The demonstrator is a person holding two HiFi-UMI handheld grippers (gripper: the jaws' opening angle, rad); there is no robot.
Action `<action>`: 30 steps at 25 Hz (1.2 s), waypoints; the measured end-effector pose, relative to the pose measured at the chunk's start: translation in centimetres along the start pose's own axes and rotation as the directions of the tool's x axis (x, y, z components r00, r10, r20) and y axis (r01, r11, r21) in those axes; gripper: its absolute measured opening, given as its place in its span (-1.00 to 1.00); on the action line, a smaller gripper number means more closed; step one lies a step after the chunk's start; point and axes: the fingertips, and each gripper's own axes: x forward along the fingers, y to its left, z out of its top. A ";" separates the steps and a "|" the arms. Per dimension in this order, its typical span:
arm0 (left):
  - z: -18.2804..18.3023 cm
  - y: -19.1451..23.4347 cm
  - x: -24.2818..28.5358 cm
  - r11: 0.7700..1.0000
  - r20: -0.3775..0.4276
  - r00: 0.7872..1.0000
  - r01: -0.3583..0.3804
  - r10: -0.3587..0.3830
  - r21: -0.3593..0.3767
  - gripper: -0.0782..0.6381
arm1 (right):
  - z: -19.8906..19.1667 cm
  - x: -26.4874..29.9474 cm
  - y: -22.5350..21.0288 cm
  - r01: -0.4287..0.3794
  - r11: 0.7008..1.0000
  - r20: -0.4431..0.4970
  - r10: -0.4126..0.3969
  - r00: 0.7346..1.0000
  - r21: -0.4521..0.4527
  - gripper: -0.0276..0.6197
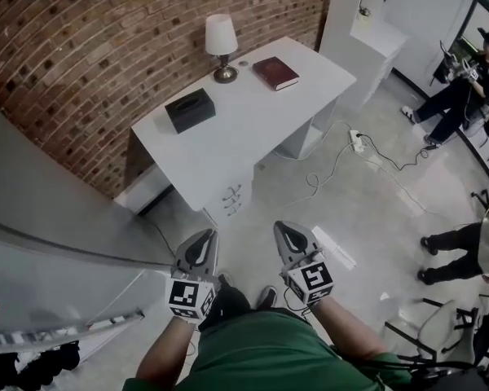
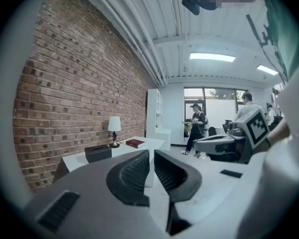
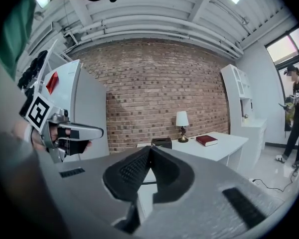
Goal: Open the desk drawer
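The white desk (image 1: pixel 253 120) stands against the brick wall, well ahead of me. Its drawer fronts with metal handles (image 1: pixel 232 195) face me at the near left corner and look closed. My left gripper (image 1: pixel 209 233) and right gripper (image 1: pixel 279 226) hang side by side over the floor, short of the desk and pointing at it. The left gripper (image 2: pixel 152 153) shows a thin slit between its jaws with nothing in it. The right gripper (image 3: pixel 150 148) has its tips pressed together and holds nothing. The desk (image 3: pixel 224 146) lies beyond them.
On the desk stand a lamp (image 1: pixel 222 46), a red book (image 1: pixel 275 72) and a black box (image 1: pixel 190 109). A large grey unit (image 1: pixel 49 218) rises at my left. A power strip with cable (image 1: pixel 357 141) lies on the floor. People (image 1: pixel 456 96) stand at the right.
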 end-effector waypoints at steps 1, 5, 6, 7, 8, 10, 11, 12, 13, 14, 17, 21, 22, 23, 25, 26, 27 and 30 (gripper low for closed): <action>-0.1 0.6 0.8 1.000 -0.001 1.000 0.009 -0.009 -0.002 -0.71 | -0.2 0.8 -0.5 0.012 1.000 -0.004 -0.012 1.000 0.007 -0.91; -0.6 3.6 4.7 0.998 -0.017 0.998 0.054 -0.054 -0.013 -0.71 | -0.4 4.5 -2.5 0.068 0.997 -0.014 -0.068 0.998 0.020 -0.91; -0.6 4.3 5.7 0.998 -0.022 0.997 0.068 -0.069 -0.017 -0.71 | -0.4 5.4 -3.1 0.087 0.996 -0.020 -0.086 0.996 0.030 -0.91; -0.4 4.9 6.8 0.996 -0.025 0.996 0.086 -0.086 -0.019 -0.71 | -0.3 6.2 -3.8 0.106 0.993 -0.026 -0.105 0.994 0.042 -0.91; -0.2 5.4 7.8 0.994 -0.025 0.994 0.105 -0.105 -0.018 -0.71 | -0.4 7.0 -4.4 0.125 0.991 -0.033 -0.123 0.992 0.052 -0.91; -0.2 6.6 9.8 0.990 -0.027 0.990 0.141 -0.142 -0.012 -0.71 | -0.6 8.8 -5.5 0.157 0.986 -0.049 -0.154 0.987 0.063 -0.91; -0.3 7.3 10.7 0.987 -0.031 0.987 0.159 -0.160 -0.011 -0.71 | -0.8 9.6 -6.0 0.173 0.983 -0.058 -0.169 0.984 0.069 -0.91; -0.5 8.0 11.6 0.984 -0.036 0.984 0.176 -0.177 -0.010 -0.71 | -1.1 10.4 -6.3 0.189 0.979 -0.067 -0.184 0.981 0.078 -0.91; -0.8 8.7 12.4 0.982 -0.041 0.981 0.191 -0.191 -0.009 -0.71 | -1.5 11.1 -6.7 0.206 0.975 -0.074 -0.199 0.977 0.089 -0.91; -1.1 9.2 13.3 0.979 -0.046 0.978 0.203 -0.203 -0.007 -0.71 | -2.0 11.7 -7.2 0.221 0.970 -0.081 -0.213 0.974 0.101 -0.91; -2.1 10.4 15.4 0.973 -0.063 0.971 0.231 -0.231 -0.004 -0.71 | -3.6 12.8 -8.3 0.261 0.956 -0.106 -0.248 0.963 0.134 -0.91; -2.9 11.7 17.5 0.968 -0.099 0.963 0.252 -0.252 -0.017 -0.71 | -5.5 13.8 -9.0 0.306 0.940 -0.146 -0.284 0.947 0.153 -0.91; -2.9 11.9 18.1 0.967 -0.103 0.962 0.253 -0.254 -0.023 -0.71 | -5.9 14.2 -9.2 0.311 0.938 -0.156 -0.288 0.945 0.151 -0.91; -3.1 12.0 18.6 0.966 -0.106 0.960 0.256 -0.258 -0.029 -0.71 | -6.3 14.7 -9.3 0.314 0.938 -0.165 -0.290 0.943 0.149 -0.91; -4.0 12.4 19.4 0.965 -0.118 0.957 0.262 -0.264 -0.031 -0.71 | -7.3 15.8 -9.6 0.314 0.937 -0.177 -0.287 0.942 0.153 -0.91; -4.5 12.6 19.8 0.964 -0.129 0.956 0.263 -0.264 -0.027 -0.71 | -7.9 16.4 -9.7 0.312 0.936 -0.180 -0.282 0.942 0.162 -0.91; -5.0 12.7 20.3 0.964 -0.140 0.954 0.263 -0.264 -0.023 -0.71 | -8.6 17.0 -9.9 0.309 0.935 -0.183 -0.277 0.943 0.175 -0.91; -6.2 12.5 21.7 0.964 -0.173 0.949 0.266 -0.263 -0.005 -0.71 | -11.1 18.7 -10.7 0.301 0.930 -0.204 -0.259 0.944 0.210 -0.91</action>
